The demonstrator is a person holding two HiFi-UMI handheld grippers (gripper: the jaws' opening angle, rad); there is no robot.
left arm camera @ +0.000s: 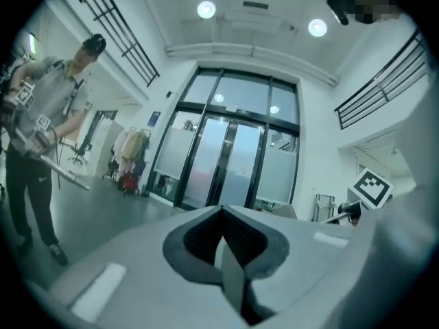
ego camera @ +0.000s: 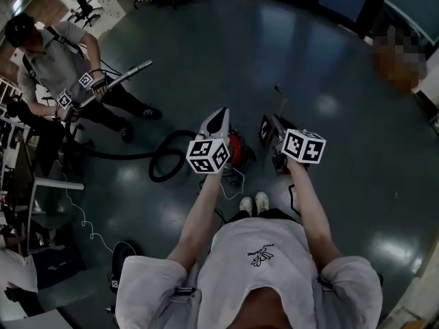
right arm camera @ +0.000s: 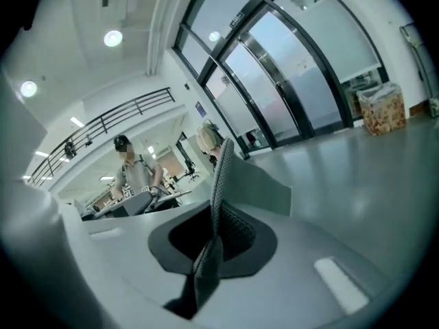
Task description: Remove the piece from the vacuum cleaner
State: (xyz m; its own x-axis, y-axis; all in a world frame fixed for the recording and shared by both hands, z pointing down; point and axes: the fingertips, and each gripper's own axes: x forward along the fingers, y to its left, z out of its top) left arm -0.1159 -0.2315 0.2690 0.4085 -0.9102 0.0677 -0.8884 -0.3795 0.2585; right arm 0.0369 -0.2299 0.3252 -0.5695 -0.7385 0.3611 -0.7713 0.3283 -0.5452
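The person stands on a dark glossy floor (ego camera: 322, 67) with both arms stretched forward, a gripper in each hand. The left gripper (ego camera: 221, 115) has its fingers (left arm camera: 234, 274) pressed together along a thin seam, with nothing between them. The right gripper (ego camera: 271, 125) also has its fingers (right arm camera: 232, 230) closed pad to pad and holds nothing. In the head view their marker cubes sit side by side, well above the floor. The red vacuum (ego camera: 238, 148) stands on the floor just ahead of the person's shoes (ego camera: 254, 202), partly hidden under the left gripper and touched by neither gripper. Its black hose (ego camera: 123, 156) loops beside it and runs off to the left towards a second person (ego camera: 55, 60). That person stands well apart and holds the long metal tube (ego camera: 127, 74) slanted across the body, with a pair of grippers that also carry marker cubes. Which part of the vacuum counts as the piece cannot be told. A thin cable (ego camera: 82, 218) trails over the floor at the left. The left gripper view looks level at tall glass doors (left arm camera: 226, 163), with the second person and the tube at its left edge and the right gripper's cube at its right. The right gripper view shows the same person beyond its fingers and a cardboard box (right arm camera: 381, 108) by the glass wall.
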